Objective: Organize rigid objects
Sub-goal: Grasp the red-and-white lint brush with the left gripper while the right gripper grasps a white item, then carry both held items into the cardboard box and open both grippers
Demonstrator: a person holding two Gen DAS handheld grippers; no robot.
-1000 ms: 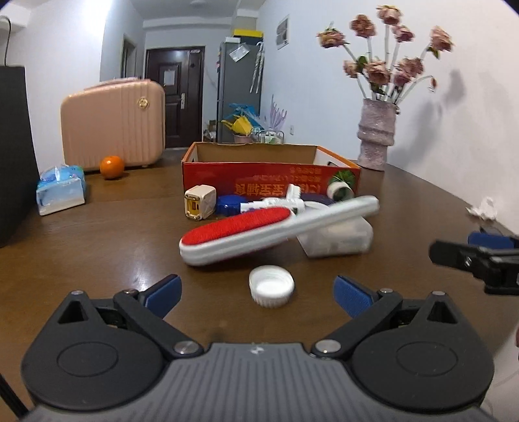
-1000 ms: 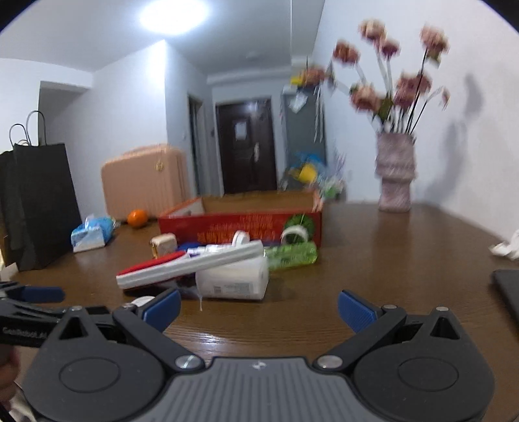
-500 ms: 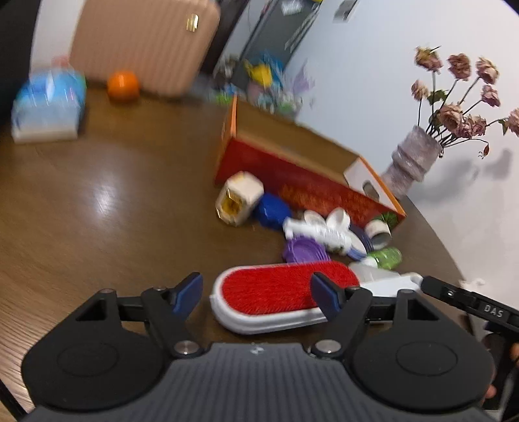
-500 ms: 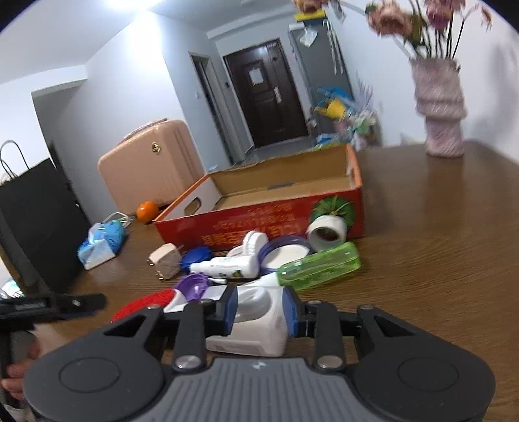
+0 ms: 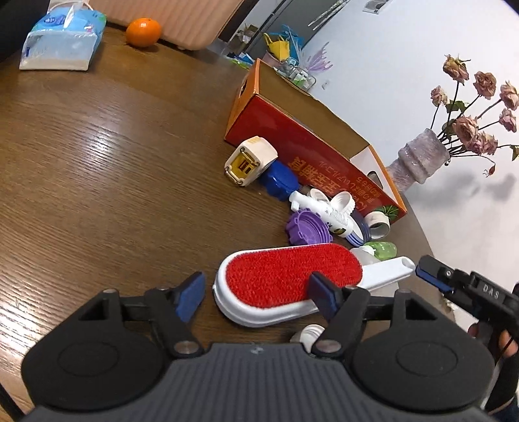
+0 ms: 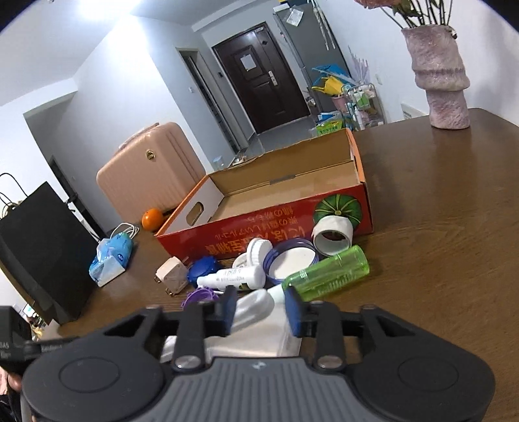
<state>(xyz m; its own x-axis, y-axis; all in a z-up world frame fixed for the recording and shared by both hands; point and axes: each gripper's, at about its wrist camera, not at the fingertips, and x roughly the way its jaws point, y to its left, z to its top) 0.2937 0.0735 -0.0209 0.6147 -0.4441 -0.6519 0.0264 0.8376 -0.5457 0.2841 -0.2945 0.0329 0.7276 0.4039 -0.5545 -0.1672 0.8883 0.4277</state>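
A white lint brush with a red pad (image 5: 292,279) lies on the wooden table. My left gripper (image 5: 256,293) is open above its near end, one finger on each side. My right gripper (image 6: 261,308) is open around the brush's white handle (image 6: 253,305), above a white container (image 6: 253,337). Its tip also shows in the left wrist view (image 5: 434,276). An open red cardboard box (image 6: 269,224) stands behind a pile: a green bottle (image 6: 327,272), a white spray bottle (image 6: 233,277), a purple lid (image 5: 308,227), a blue cap (image 5: 279,181) and a cream plug adapter (image 5: 249,160).
A white tape roll (image 6: 332,233) and a blue-rimmed lid (image 6: 292,261) lie by the box. A tissue pack (image 5: 61,42), an orange (image 5: 143,27) and a pink suitcase (image 6: 149,175) are far left. A vase (image 6: 441,71) stands far right. A black bag (image 6: 39,253) is at left.
Both grippers have come down toward the lint brush. The right gripper's fingers have narrowed around the handle. The left gripper now straddles the brush's near end.
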